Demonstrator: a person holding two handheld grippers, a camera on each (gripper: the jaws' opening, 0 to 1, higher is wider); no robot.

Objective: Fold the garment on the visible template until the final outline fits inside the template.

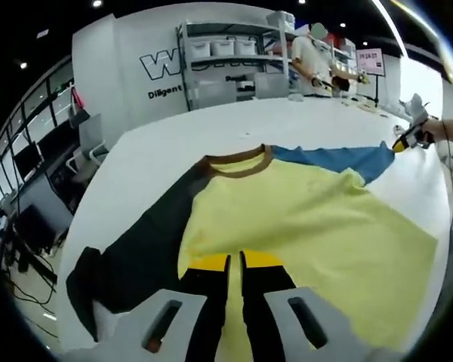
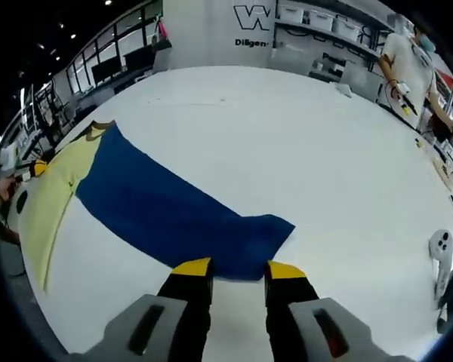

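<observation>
The left claw (image 1: 235, 262) has its two yellow tips close together, low over the yellow front of the long-sleeved shirt (image 1: 302, 226); I cannot tell if it is pinching the cloth or just resting shut on it; the right claw (image 2: 238, 270) is open, its tips apart, right at the cuff end of the blue sleeve (image 2: 170, 215), with nothing between them yet; in the left gripper view that same claw shows small at the far tip of the sleeve

The shirt lies flat and face up on the white worktop (image 2: 287, 136); it has a brown collar (image 1: 238, 161), a dark sleeve (image 1: 136, 256) on one side and the blue one stretched out straight on the other; I see no template lines under it

The next step looks like folding the blue sleeve in; to do it well, nip just the cuff edge, lift a little, carry it over the yellow front, and lay it down smooth; hold the body still with the other claw so it does not slide
</observation>
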